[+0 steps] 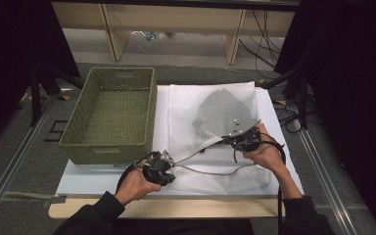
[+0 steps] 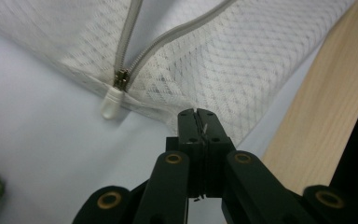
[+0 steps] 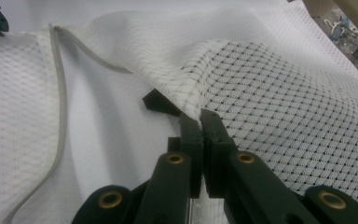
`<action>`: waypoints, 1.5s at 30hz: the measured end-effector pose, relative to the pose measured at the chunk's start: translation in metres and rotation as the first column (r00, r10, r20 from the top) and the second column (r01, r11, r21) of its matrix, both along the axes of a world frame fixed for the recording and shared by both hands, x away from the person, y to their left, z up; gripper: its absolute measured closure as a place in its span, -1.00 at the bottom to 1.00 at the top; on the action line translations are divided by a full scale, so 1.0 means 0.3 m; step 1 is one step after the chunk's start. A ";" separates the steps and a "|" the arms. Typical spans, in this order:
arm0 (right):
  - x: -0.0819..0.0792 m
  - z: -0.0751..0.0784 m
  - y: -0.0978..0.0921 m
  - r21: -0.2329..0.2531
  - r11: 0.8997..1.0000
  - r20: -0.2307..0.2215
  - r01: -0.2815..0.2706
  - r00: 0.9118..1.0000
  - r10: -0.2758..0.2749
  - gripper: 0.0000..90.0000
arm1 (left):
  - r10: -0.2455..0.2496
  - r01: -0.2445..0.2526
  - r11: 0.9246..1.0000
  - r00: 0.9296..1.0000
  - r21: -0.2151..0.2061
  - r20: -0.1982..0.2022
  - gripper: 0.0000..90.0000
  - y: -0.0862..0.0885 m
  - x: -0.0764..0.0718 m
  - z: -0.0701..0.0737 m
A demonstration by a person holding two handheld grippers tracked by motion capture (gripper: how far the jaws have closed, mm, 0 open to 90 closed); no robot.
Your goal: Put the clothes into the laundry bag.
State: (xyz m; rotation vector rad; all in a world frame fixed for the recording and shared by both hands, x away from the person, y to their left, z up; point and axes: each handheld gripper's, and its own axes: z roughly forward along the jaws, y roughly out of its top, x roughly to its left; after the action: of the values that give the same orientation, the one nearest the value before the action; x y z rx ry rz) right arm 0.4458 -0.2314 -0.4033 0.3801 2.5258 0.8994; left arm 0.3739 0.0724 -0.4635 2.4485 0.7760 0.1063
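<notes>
A white mesh laundry bag [image 1: 210,100] lies on the white table top, with a grey fabric [image 1: 223,110] showing through its raised upper layer. The bag's grey zipper [image 3: 60,121] is open, and its slider with a white pull [image 2: 112,100] sits at the near left corner. My left gripper [image 1: 169,164] [image 2: 196,114] is shut on the bag's mesh edge [image 2: 223,70] just beside that slider. My right gripper [image 1: 230,139] [image 3: 199,119] is shut on the upper edge of the bag's opening [image 3: 270,93] and holds it lifted off the lower layer.
A green woven basket [image 1: 105,145] stands at the left of the white table top [image 1: 284,147], close to my left hand. The wooden front edge [image 1: 176,208] [image 2: 307,116] runs along the near side. Cables lie on the floor at the right.
</notes>
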 end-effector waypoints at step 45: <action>-0.062 -0.187 -0.004 -0.118 0.993 -0.152 -0.030 0.988 0.011 0.99 | 0.229 -0.207 0.965 0.964 -0.162 0.133 -0.31 0.172 -0.068 0.022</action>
State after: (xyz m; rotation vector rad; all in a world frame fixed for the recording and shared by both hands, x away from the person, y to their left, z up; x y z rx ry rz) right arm 0.4272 -0.2325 -0.4595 0.3982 2.7109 0.7472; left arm 0.3535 0.1240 -0.4569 2.1816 0.9489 0.3028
